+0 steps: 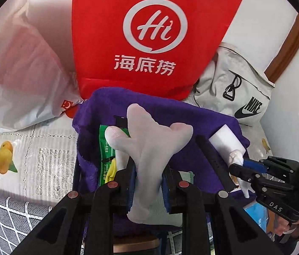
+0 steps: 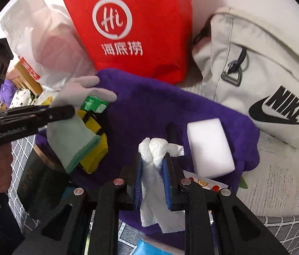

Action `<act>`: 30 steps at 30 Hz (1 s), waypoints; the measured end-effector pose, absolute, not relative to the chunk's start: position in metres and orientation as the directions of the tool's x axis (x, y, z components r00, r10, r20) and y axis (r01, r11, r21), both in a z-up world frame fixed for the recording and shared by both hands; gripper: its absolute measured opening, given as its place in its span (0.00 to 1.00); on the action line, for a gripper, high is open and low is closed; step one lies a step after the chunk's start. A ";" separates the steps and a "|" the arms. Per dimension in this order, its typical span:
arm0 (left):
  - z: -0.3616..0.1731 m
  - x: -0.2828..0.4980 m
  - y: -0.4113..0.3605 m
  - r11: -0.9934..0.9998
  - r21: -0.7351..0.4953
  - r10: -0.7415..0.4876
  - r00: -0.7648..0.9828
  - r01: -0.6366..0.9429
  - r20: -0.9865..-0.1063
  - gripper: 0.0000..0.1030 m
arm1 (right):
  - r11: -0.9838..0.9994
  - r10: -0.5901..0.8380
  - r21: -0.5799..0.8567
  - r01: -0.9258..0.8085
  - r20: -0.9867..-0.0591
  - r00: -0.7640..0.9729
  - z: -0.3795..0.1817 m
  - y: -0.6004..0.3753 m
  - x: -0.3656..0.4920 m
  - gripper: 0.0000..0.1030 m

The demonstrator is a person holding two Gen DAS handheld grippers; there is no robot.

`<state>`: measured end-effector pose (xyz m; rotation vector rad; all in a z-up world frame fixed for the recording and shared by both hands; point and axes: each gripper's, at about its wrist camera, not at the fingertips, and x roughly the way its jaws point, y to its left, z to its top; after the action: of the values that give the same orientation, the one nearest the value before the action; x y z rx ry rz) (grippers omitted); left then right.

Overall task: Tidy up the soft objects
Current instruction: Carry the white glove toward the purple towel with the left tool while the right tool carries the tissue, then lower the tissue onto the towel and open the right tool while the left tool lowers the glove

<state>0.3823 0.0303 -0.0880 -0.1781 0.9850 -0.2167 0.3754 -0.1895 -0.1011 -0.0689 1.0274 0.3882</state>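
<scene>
My left gripper (image 1: 149,182) is shut on a pale grey glove (image 1: 147,148) with a green cuff, held above a purple towel (image 1: 191,114); the glove also shows in the right wrist view (image 2: 73,136). My right gripper (image 2: 152,170) is shut on a crumpled white tissue (image 2: 153,159), also over the purple towel (image 2: 149,106). The right gripper shows at the right of the left wrist view (image 1: 242,167). A white sponge block (image 2: 211,148) lies on the towel. A green packet (image 1: 104,148) and a yellow item (image 2: 94,155) lie beneath the glove.
A red bag (image 1: 149,36) with a white logo stands behind the towel. A white plastic bag (image 1: 22,63) is at the left, a grey Nike bag (image 2: 266,85) at the right. A fruit-print tablecloth (image 1: 32,148) covers the table.
</scene>
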 end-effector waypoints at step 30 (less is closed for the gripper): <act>-0.107 0.392 0.021 0.960 -0.257 -0.278 0.504 0.113 -0.818 0.34 | 0.919 0.249 0.107 -0.379 -0.903 0.351 -0.150 -0.154 0.392 0.33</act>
<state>0.3919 0.0210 -0.1070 -0.1789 1.0172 -0.2377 0.3915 -0.1536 -0.1498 -0.1284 1.1425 0.4077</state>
